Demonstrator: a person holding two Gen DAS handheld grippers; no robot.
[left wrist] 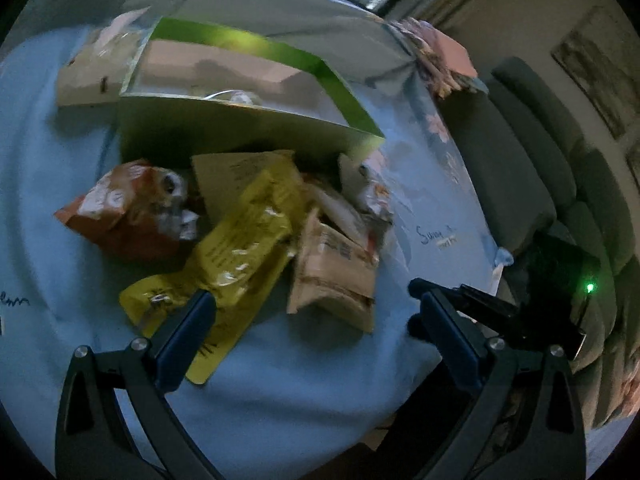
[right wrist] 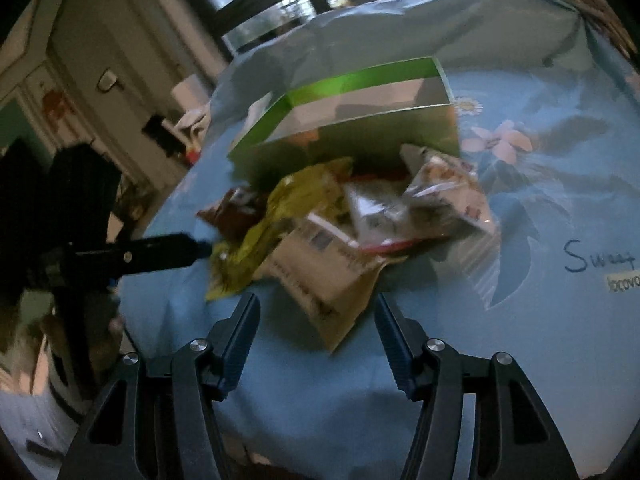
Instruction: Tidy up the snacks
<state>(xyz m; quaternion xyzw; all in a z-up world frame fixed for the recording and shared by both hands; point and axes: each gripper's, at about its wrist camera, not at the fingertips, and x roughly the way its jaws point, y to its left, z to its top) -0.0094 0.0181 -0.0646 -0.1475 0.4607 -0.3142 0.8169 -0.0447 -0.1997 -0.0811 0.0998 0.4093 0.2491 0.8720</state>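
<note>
Box (left wrist: 224,120): at 12 o'clock, perhaps near empty; blurred.
Snacks (left wrist: 240,236): piled outside, unsorted.
Left tool (left wrist: 312,300): open, empty.
Right tool (right wrist: 316,308): open, empty.

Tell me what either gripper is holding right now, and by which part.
Nothing is held. The left gripper and right gripper are both open, short of the snack pile; the yellow packet lies loose on the cloth.

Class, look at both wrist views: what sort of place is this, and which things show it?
Probably a home living room: a grey sofa, a framed picture on the wall, and a flowered tablecloth under the snack packets.
</note>
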